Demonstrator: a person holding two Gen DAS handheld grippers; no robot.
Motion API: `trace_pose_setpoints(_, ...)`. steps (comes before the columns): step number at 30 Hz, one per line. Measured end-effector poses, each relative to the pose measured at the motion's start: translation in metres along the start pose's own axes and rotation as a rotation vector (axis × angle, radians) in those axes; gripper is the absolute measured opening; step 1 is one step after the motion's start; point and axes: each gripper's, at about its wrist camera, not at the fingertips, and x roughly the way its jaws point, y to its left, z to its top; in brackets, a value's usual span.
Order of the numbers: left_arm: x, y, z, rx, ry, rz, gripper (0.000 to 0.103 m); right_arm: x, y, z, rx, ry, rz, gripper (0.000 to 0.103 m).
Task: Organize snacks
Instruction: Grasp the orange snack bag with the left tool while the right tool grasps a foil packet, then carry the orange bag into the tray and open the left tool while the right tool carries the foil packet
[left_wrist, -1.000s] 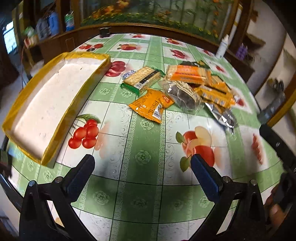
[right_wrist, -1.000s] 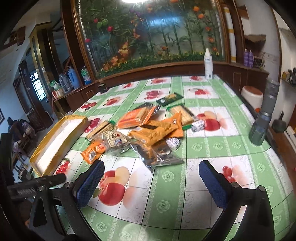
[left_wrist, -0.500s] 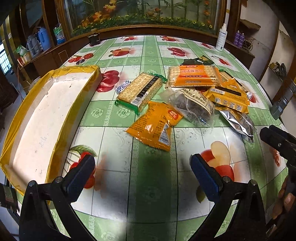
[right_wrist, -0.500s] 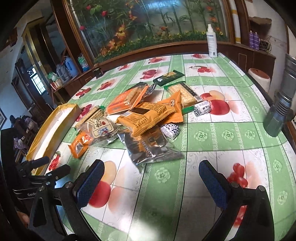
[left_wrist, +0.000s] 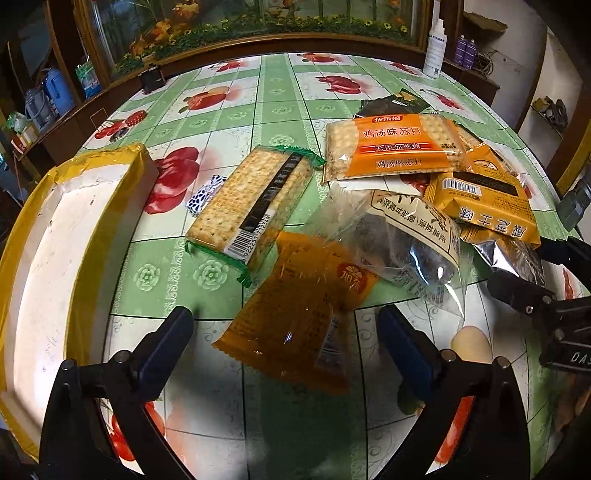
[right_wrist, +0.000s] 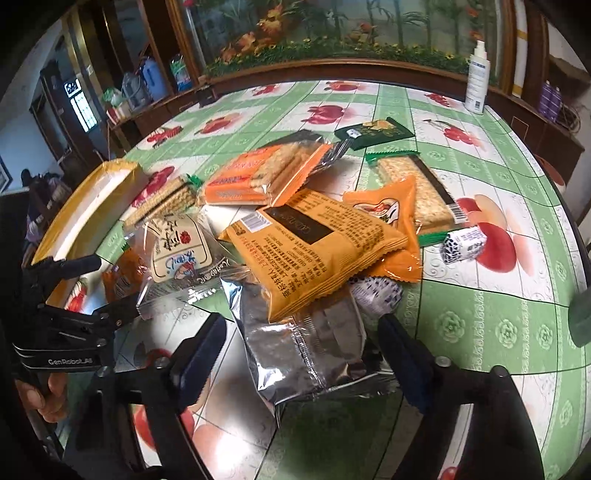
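Snacks (right_wrist: 317, 251); silver packet (right_wrist: 306, 354) perhaps right-view only.

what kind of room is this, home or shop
Most likely a home dining or living room: a table with a fruit-print oilcloth, a big planted aquarium set in wood cabinetry, and water jugs on a sideboard.

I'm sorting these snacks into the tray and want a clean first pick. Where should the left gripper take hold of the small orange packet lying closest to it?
Grip the small orange packet across its near end, coming straight forward and down with the left gripper, whose open fingers already straddle it. It lies flat, and its far corner sits under the clear bag, so the free near end looks safest.
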Motion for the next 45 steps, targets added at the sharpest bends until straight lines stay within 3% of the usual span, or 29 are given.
trace_pose_setpoints(2, 0.0, 0.004, 0.002, -0.034, -0.015, -0.029, 0.088, 0.0, 0.002, -0.001, -0.024, -0.014, -0.02, 0.08)
trace_pose_setpoints(5, -0.007, 0.006, 0.003, -0.035, -0.041, -0.027, 0.056, -0.003, 0.001, -0.002, -0.023, -0.024, -0.015, 0.066)
trace_pose_setpoints(6, -0.01, 0.006, 0.003, -0.038, -0.041, -0.036, 0.053, -0.004, -0.001, -0.002, -0.014, -0.027, -0.003, 0.061)
trace_pose_setpoints(8, -0.014, 0.007, 0.0, -0.047, -0.048, -0.043, 0.047, -0.009, -0.006, -0.005, 0.01, -0.036, 0.028, 0.061)
trace_pose_setpoints(18, -0.071, 0.017, -0.033, -0.104, -0.141, -0.099, 0.046, -0.059, -0.007, -0.033, 0.102, -0.111, 0.168, 0.061)
trace_pose_setpoints(25, -0.12, 0.031, -0.044, -0.148, -0.241, 0.018, 0.047, -0.088, 0.03, -0.03, 0.024, -0.169, 0.174, 0.06)
trace_pose_setpoints(35, -0.156, 0.076, -0.057, -0.248, -0.321, 0.149, 0.047, -0.116, 0.102, -0.016, -0.15, -0.262, 0.058, 0.06)
trace_pose_setpoints(45, -0.172, 0.102, -0.068, -0.31, -0.359, 0.207, 0.047, -0.132, 0.143, -0.007, -0.242, -0.344, -0.067, 0.06)
